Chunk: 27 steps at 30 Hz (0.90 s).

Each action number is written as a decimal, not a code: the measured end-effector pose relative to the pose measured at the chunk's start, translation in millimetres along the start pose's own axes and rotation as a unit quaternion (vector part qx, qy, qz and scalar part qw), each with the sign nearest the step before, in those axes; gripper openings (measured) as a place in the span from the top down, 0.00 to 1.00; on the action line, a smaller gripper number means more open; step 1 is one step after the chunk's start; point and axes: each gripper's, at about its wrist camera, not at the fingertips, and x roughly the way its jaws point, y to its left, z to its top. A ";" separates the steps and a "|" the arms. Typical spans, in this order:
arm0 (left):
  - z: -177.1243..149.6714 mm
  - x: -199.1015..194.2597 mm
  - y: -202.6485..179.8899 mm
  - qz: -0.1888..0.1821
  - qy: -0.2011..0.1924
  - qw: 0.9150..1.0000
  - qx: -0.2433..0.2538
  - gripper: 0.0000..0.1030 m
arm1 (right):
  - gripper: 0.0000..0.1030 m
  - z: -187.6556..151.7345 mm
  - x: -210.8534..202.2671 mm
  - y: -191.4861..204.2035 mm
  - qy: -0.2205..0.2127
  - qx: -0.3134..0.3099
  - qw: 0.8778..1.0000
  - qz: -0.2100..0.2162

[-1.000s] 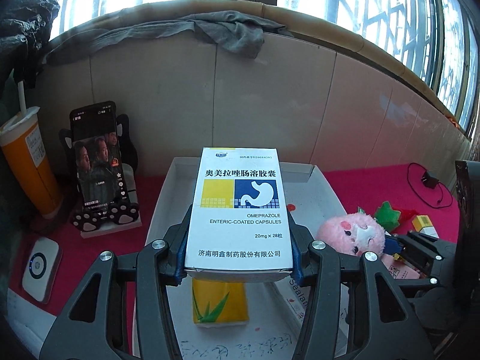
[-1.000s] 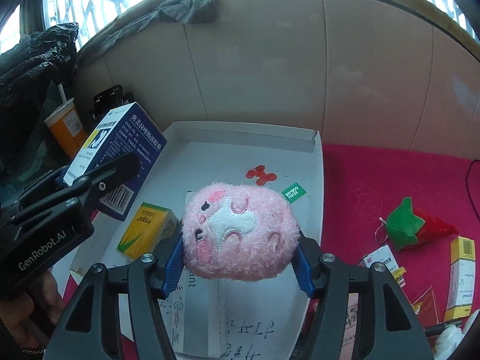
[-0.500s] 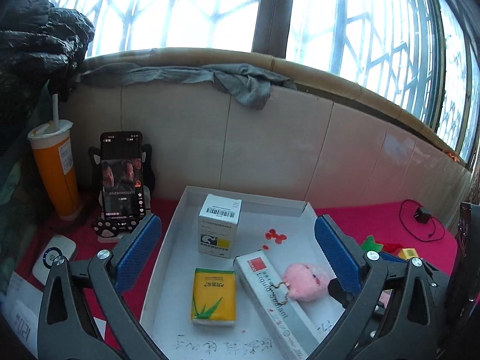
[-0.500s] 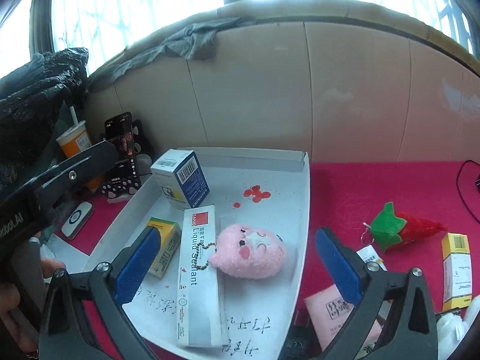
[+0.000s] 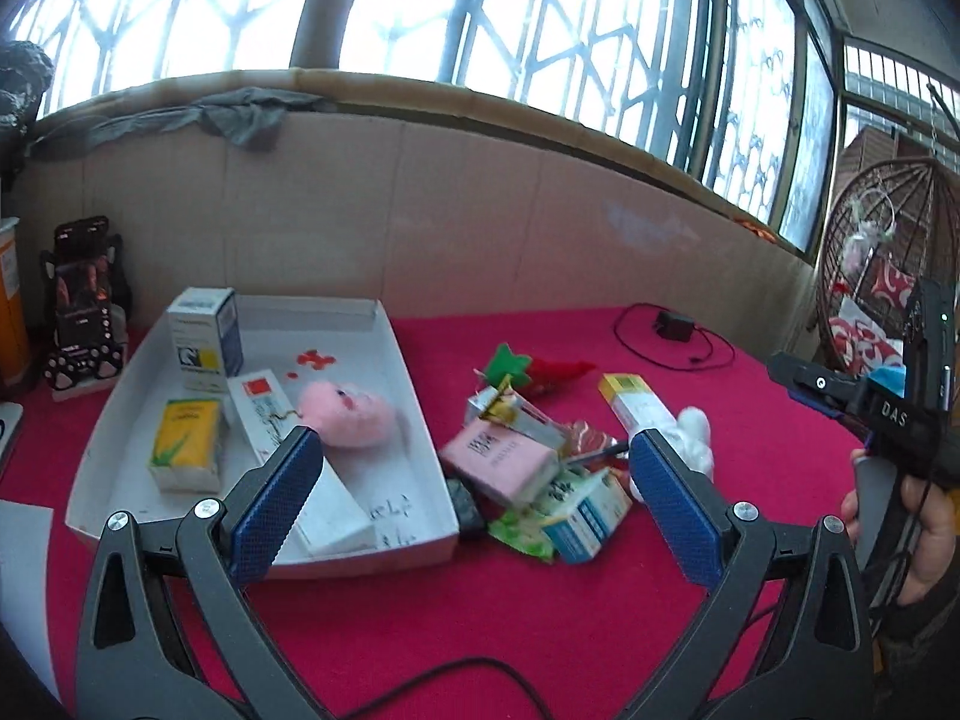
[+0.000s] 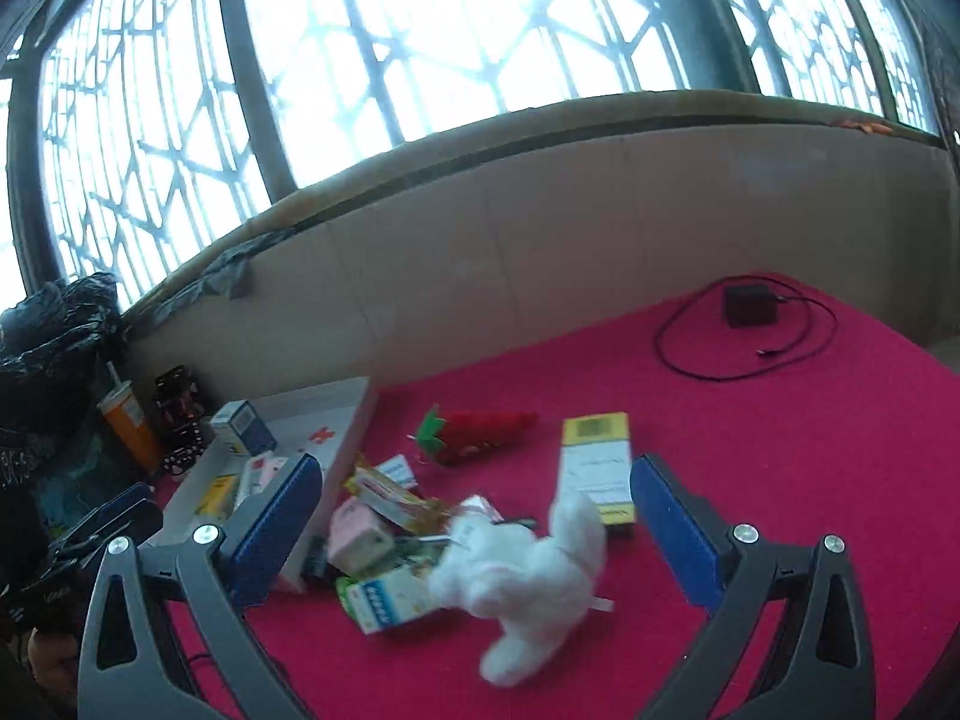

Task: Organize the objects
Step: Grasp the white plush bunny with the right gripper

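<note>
My left gripper (image 5: 473, 438) is open and empty, hovering over the red cloth in front of a pile: a pink box (image 5: 498, 459), a blue-white carton (image 5: 585, 516), a strawberry plush (image 5: 528, 369) and a yellow-white box (image 5: 636, 408). The white tray (image 5: 414, 396) at left holds a blue-white medicine box (image 5: 204, 336), a yellow box (image 5: 186, 444), a long white box (image 5: 270, 414) and a pink plush (image 5: 348, 414). My right gripper (image 6: 475, 462) is open and empty above a white plush (image 6: 528, 576), beside the yellow-white box (image 6: 597, 474).
A phone on a stand (image 5: 81, 300) and an orange cup (image 6: 126, 420) stand left of the tray. A black charger with its cable (image 5: 672, 327) lies at the back right. A hand (image 5: 912, 534) holds the other tool at the right edge. A beige wall closes the back.
Both grippers opened and let go: the medicine box now stands in the tray and the pink plush lies there. Both then swung right, away from the tray toward the pile.
</note>
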 end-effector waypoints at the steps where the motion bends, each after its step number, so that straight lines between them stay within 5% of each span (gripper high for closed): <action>1: -5.6 5.2 -8.1 -0.001 0.011 1.000 0.012 0.00 | 0.00 -5.8 2.1 -13.9 0.011 0.013 1.000 -0.011; 4: -20.5 20.6 -26.8 -0.002 0.045 0.998 0.050 0.00 | 0.00 -22.7 17.3 -35.5 0.056 0.041 0.997 -0.013; 9: -27.8 29.4 -38.2 -0.003 0.062 0.994 0.085 0.00 | 0.00 -38.5 43.4 -16.0 0.087 0.002 0.996 0.008; 16: -32.6 38.7 -40.3 -0.002 0.082 0.992 0.101 0.00 | 0.00 -54.4 97.8 -4.2 0.136 0.003 0.990 -0.036; 17: -32.9 41.2 -41.2 -0.005 0.084 0.991 0.106 0.00 | 0.00 -57.1 99.3 -8.8 0.141 0.015 0.989 -0.030; 20: -32.3 55.9 -47.0 -0.016 0.102 0.987 0.126 0.00 | 0.23 -62.3 92.9 -25.7 0.151 0.049 0.987 -0.008; 27: -38.2 100.2 -74.4 -0.050 0.155 0.973 0.163 0.03 | 0.25 -67.2 49.3 -64.5 0.125 0.078 0.989 -0.017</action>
